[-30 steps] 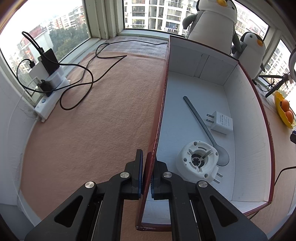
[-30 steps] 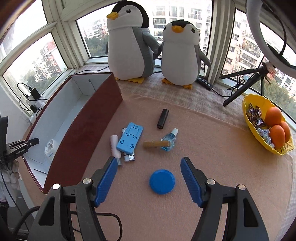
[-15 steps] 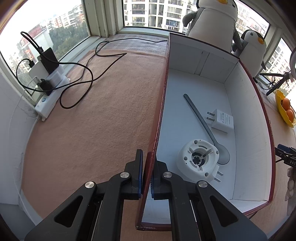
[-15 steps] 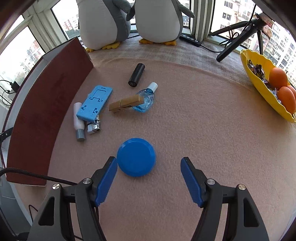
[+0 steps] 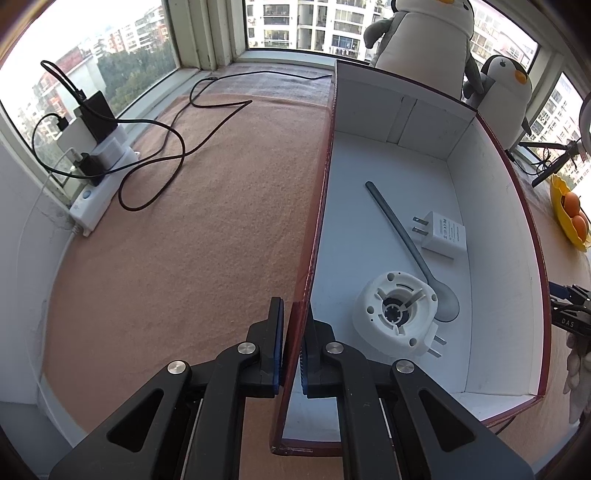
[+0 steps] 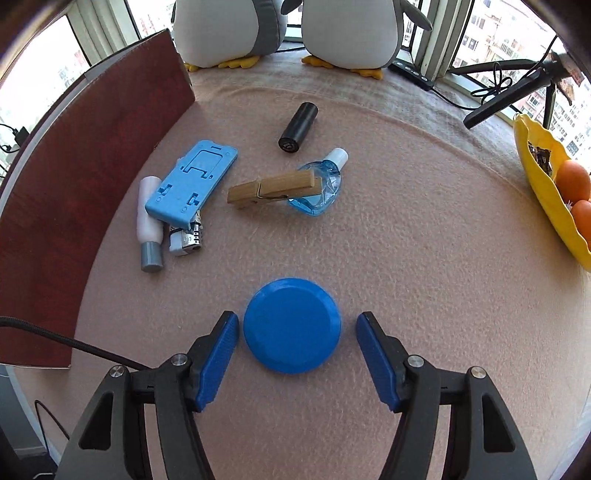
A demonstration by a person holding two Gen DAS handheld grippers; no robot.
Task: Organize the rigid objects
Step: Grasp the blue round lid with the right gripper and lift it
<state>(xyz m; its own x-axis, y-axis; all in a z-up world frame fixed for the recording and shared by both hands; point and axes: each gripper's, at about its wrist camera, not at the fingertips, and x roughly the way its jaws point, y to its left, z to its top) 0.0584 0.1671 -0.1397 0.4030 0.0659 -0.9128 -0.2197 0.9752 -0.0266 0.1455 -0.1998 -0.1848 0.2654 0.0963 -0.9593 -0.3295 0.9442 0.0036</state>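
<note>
My left gripper [image 5: 293,328] is shut on the left wall of the red box [image 5: 314,236], whose white inside holds a grey spoon [image 5: 402,240], a white charger [image 5: 443,236] and a round white plug part [image 5: 397,314]. In the right wrist view a blue round lid [image 6: 291,325] lies flat on the cloth between the fingers of my right gripper [image 6: 297,328]. The jaws are closing, with small gaps left on both sides of the lid. Farther off lie a blue phone stand [image 6: 192,181], a white tube [image 6: 147,221], a lighter [image 6: 186,240], a wooden clothespin [image 6: 273,188], a small blue bottle [image 6: 321,188] and a black cylinder [image 6: 299,127].
The red box's outer wall [image 6: 85,192] stands at the left of the right wrist view. Two plush penguins [image 6: 288,29] sit at the back. A yellow fruit bowl [image 6: 554,192] is at the right edge. A power strip [image 5: 99,184] with cables lies left of the box.
My right gripper has come down over the blue lid, which now sits between its fingers, and its jaws have narrowed. The left gripper has not moved.
</note>
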